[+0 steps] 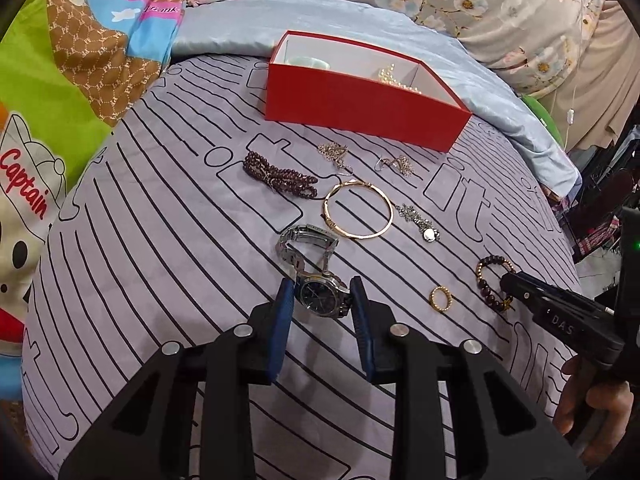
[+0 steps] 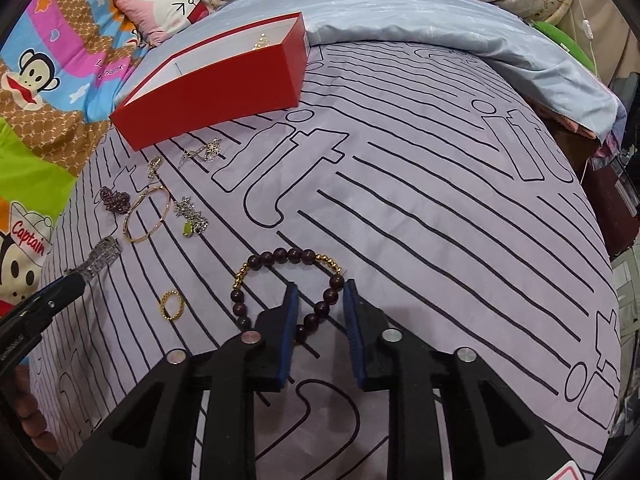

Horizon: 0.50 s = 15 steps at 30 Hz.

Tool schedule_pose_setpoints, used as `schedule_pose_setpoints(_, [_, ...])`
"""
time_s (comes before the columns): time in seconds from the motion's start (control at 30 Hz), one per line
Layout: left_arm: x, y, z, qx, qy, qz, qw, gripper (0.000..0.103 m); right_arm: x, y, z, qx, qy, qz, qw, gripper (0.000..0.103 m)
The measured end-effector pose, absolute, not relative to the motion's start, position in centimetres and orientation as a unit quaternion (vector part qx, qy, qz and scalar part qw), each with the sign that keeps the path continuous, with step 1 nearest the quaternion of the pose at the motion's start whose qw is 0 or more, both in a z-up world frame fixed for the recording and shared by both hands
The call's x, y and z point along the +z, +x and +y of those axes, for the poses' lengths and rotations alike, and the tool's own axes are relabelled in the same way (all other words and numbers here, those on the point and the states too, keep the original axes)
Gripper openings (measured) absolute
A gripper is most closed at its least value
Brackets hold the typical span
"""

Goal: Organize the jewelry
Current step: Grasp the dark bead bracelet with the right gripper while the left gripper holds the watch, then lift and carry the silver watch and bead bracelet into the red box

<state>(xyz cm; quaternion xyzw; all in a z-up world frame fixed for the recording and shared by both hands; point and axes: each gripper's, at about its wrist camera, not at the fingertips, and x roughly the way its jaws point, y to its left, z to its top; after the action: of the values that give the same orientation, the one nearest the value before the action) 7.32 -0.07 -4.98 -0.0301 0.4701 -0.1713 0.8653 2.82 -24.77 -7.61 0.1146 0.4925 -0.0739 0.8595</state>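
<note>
Bound for the red cardboard box (image 1: 360, 104), left gripper (image 1: 322, 294) pinches a steel wristwatch (image 1: 320, 292) while right gripper (image 2: 320, 300) straddles, pads apart, a dark-and-gold beaded bracelet (image 2: 288, 280).

Right gripper (image 2: 320, 294) straddling one side of a dark-and-gold beaded bracelet (image 2: 289, 276) on a lilac sheet (image 2: 420, 208) with black line print, blue pads close beside the beads, contact not clear. To the left: gold ring (image 2: 172, 305), gold bangle (image 2: 146, 214), silver chains (image 2: 192, 216), watch band (image 2: 102, 260), left gripper (image 2: 70, 282). Beyond: open red box (image 2: 216, 92).
</note>
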Motion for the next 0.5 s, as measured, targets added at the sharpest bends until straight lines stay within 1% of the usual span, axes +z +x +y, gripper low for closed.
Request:
schedule_pose_setpoints(0.07, [-4.75,7.37,-0.02,-0.171,-0.033,0.468,0.866,0.028,-7.64,2.86,-24.88,-0.072,0.116,0.494,0.859,0.008])
schedule_pose_setpoints(0.1, [-4.64,7.4,-0.01,-0.172,-0.033,0.467,0.867,0.028,-7.65,2.84,-24.92,-0.072,0.118,0.494,0.858,0.007])
schedule_pose_setpoints(0.13, [-4.57,7.42,0.02,-0.172,-0.033,0.466,0.867,0.022,-7.64,2.85,-24.93,-0.072,0.118,0.494,0.858,0.007])
schedule_pose_setpoints(0.17, [-4.52,7.43,0.02,-0.175,-0.034,0.465,0.867,0.009,-7.64,2.83,-24.9,-0.072,0.117,0.494,0.859,0.007])
schedule_pose_setpoints(0.27, [-4.56,7.62,0.14,-0.176,-0.04,0.47,0.864,0.007,-7.6,2.82,-24.96,-0.07,0.121,0.493,0.859,0.007])
schedule_pose_setpoints(0.5, [-4.76,7.53,0.0,-0.179,-0.037,0.473,0.862,0.006,-7.23,2.58,-24.63,-0.063,0.124,0.489,0.861,0.007])
